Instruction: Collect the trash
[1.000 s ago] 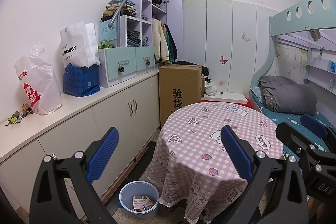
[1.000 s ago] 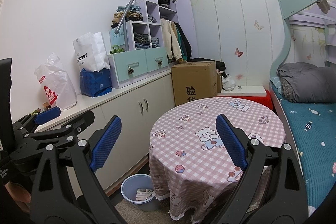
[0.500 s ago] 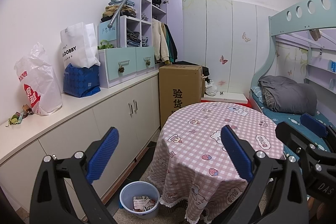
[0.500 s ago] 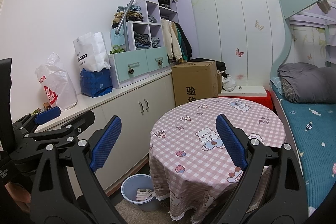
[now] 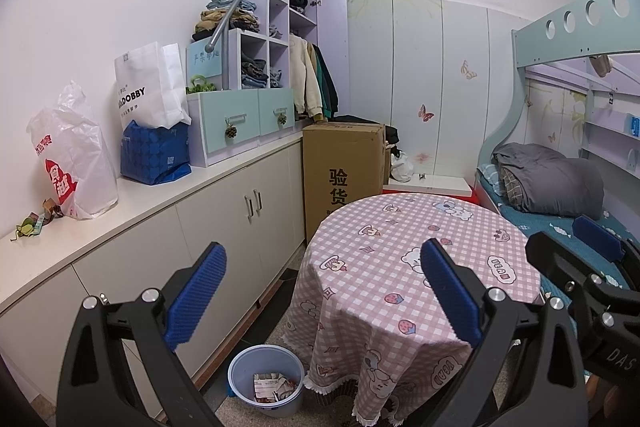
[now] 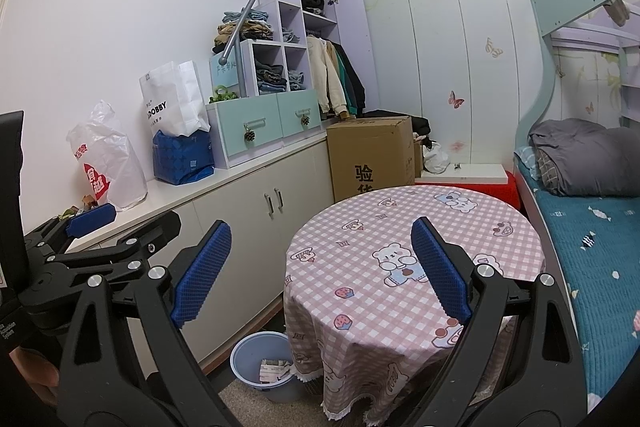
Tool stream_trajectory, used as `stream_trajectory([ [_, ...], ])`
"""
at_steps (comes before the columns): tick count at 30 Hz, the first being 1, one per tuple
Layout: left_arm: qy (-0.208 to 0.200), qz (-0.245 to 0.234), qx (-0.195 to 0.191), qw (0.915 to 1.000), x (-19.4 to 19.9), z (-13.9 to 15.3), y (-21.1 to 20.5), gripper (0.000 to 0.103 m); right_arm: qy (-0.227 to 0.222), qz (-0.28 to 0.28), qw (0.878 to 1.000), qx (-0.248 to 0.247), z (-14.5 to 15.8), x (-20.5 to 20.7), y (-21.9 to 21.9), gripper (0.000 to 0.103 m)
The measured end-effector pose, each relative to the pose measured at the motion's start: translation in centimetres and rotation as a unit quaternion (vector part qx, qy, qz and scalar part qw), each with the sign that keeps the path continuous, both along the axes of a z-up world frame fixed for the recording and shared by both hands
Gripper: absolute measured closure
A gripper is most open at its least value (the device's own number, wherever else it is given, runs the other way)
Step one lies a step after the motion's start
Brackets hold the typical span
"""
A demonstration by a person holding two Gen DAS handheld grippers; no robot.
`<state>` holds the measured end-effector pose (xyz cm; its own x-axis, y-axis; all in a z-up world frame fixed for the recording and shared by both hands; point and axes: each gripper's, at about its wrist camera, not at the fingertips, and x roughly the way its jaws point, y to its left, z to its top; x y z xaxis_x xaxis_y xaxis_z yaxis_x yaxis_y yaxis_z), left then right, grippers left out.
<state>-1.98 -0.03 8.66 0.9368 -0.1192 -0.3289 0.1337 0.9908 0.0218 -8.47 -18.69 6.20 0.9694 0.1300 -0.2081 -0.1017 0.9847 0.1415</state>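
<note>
Left wrist view shows my left tongs (image 5: 320, 283) spread wide and empty, hanging above the floor beside the round table (image 5: 404, 251), whose checked cloth is bare. Down by the table's skirt stands the bin (image 5: 240, 375), with crumpled paper already lying in it, so I judge some collecting is done. What looks left is the scraps (image 5: 34, 223) at the near end of the counter (image 5: 152, 195), just beside the white plastic bag (image 5: 76, 163); nothing is in my grip, so I am between pickups or near the end. The right wrist view shows my right tongs (image 6: 320, 267) equally spread and empty over the table's edge, and it catches my left tongs from the side, partly covering those scraps (image 6: 76, 211). The bin (image 6: 248, 351) there is half hidden by the cloth, while the left view looks straight into it.
</note>
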Motion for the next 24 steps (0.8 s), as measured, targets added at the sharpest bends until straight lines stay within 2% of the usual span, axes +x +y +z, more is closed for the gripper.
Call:
stream_trajectory([
  [24,0.004,-0.001,0.004,1.0000,0.15,-0.43,0.16,0.007,0.005,-0.001,1.000,0.002,-0.70,-0.11,0.28,0.013],
])
